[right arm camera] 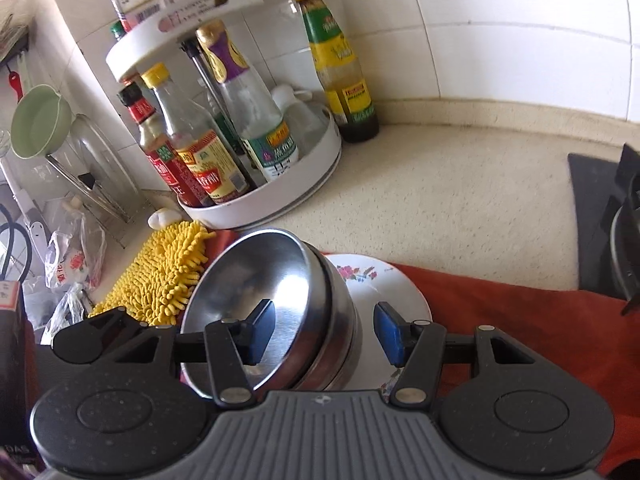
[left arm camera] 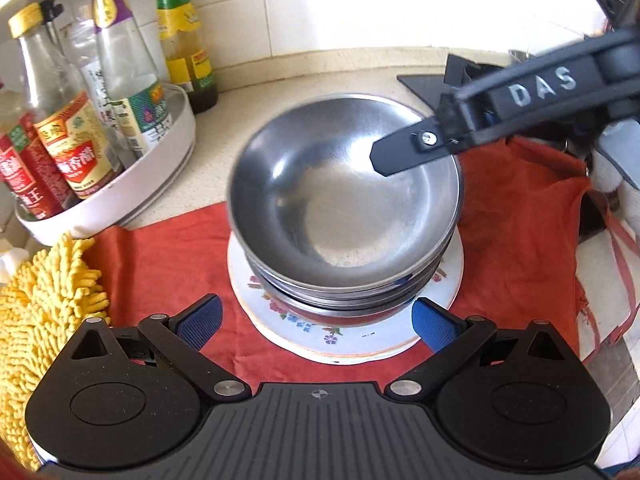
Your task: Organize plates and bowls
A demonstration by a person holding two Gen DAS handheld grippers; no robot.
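A stack of steel bowls (left arm camera: 344,216) stands on floral white plates (left arm camera: 352,344) on a red cloth (left arm camera: 520,216). The top bowl sits tilted. My left gripper (left arm camera: 318,324) is open, just short of the stack. My right gripper (right arm camera: 324,334) is open, its left finger inside the top bowl (right arm camera: 256,280) and its right finger outside over the plate (right arm camera: 384,280). The right gripper's finger also shows in the left wrist view (left arm camera: 404,152), over the bowl's right rim.
A white turntable rack (left arm camera: 120,184) with sauce bottles stands at back left, also in the right wrist view (right arm camera: 272,196). A yellow chenille mitt (left arm camera: 40,312) lies at left. A black stove (right arm camera: 604,216) is at right. Tiled wall behind.
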